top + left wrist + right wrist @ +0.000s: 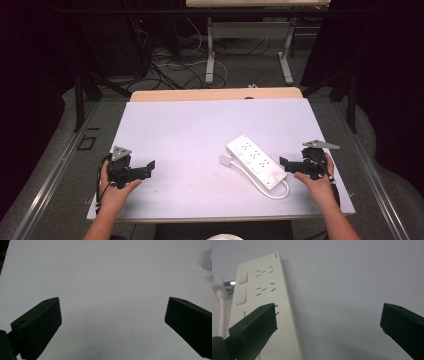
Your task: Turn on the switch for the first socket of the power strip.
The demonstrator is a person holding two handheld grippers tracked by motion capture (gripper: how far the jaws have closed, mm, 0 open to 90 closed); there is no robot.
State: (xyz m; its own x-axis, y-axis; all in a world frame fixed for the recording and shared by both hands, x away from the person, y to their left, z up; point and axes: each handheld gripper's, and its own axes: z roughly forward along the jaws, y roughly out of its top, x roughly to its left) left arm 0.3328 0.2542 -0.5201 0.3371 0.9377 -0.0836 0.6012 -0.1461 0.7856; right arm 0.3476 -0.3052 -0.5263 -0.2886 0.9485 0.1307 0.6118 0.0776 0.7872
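Now right claw (284, 162) level, beside power strip (256, 161)

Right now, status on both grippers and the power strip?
Left gripper open, nothing between its fingers. Right gripper open, beside the power strip, not gripping it. Strip flat on the table, plug at its side. Nothing in the way.

Both tongs, left (150, 166) and right (284, 162), gape wide, held low in each hand
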